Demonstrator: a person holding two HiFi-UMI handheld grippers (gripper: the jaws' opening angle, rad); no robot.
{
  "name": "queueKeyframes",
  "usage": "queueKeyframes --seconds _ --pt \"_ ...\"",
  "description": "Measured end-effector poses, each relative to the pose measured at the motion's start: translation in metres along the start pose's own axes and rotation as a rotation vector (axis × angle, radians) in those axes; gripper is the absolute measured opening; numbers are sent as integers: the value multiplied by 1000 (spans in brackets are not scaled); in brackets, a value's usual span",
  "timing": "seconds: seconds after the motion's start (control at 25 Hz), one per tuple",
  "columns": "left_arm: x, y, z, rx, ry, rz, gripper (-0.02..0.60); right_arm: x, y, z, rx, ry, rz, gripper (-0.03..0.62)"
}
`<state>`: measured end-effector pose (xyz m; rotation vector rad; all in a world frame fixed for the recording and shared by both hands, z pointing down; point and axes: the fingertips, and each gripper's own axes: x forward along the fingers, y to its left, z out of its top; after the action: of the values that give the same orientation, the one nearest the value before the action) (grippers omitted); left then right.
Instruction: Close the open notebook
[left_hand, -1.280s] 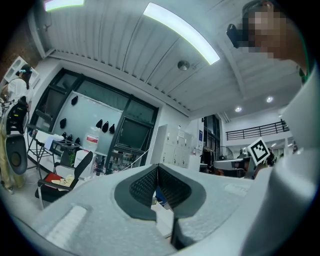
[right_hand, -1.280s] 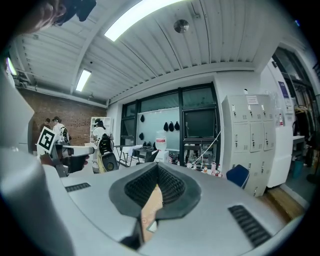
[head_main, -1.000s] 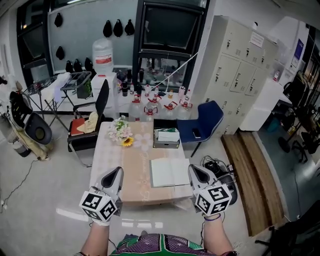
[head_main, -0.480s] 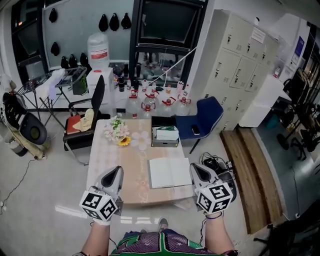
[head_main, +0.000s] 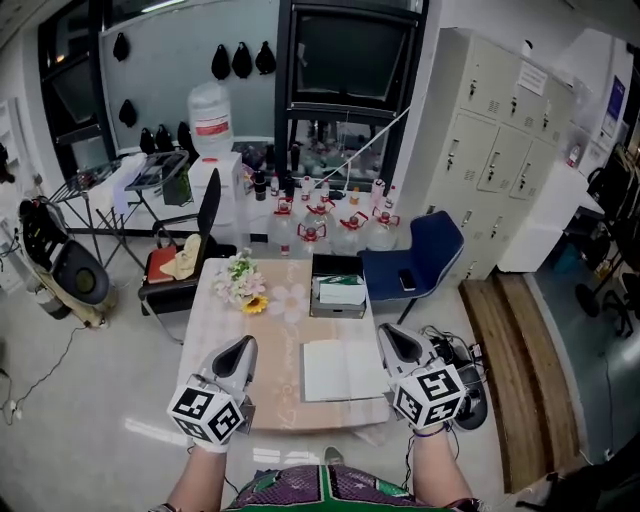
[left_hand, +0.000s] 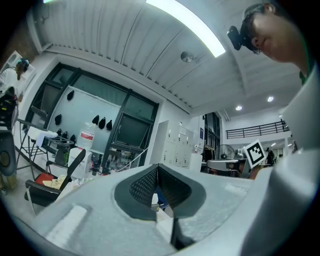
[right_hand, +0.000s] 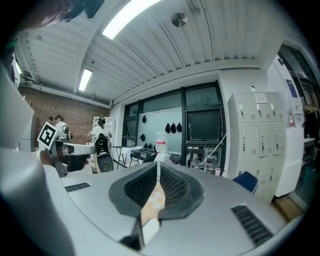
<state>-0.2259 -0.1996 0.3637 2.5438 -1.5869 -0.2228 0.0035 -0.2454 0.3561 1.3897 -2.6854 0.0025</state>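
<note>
An open white notebook (head_main: 343, 370) lies flat on the near right part of the brown table (head_main: 270, 340). In the head view my left gripper (head_main: 245, 346) hovers over the table's near left part, left of the notebook, with its jaws shut and nothing in them. My right gripper (head_main: 384, 336) hangs just beyond the notebook's right edge, also shut and empty. In the left gripper view the left gripper (left_hand: 158, 165) has its pads meeting. In the right gripper view the right gripper (right_hand: 158, 164) shows the same. Both point level, away from me.
A bunch of flowers (head_main: 240, 280) and a dark box with white papers (head_main: 339, 290) stand at the table's far end. A black chair (head_main: 190, 250) is at the far left, a blue chair (head_main: 420, 255) at the far right. Water bottles (head_main: 330, 225) and lockers (head_main: 500, 150) are behind.
Both grippers have moved forward toward the table and now reach over its near end, on either side of the notebook. The notebook has not moved. The jaws stay shut.
</note>
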Motion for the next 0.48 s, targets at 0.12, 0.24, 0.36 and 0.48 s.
queueKeyframes --seconds 0.12,0.24,0.36,0.48 --pt "15 -9 1 15 -2 -3 17 5 -13 5 -9 -18 47 38" --pt "26 -21 -2 34 10 -9 17 9 -25 8 -20 -20 98 90" --pt "34 -27 -6 42 24 -10 17 12 -39 1 1 -10 103 101" --pt "40 -31 -10 53 34 -14 17 16 -51 -20 1 31 94 101"
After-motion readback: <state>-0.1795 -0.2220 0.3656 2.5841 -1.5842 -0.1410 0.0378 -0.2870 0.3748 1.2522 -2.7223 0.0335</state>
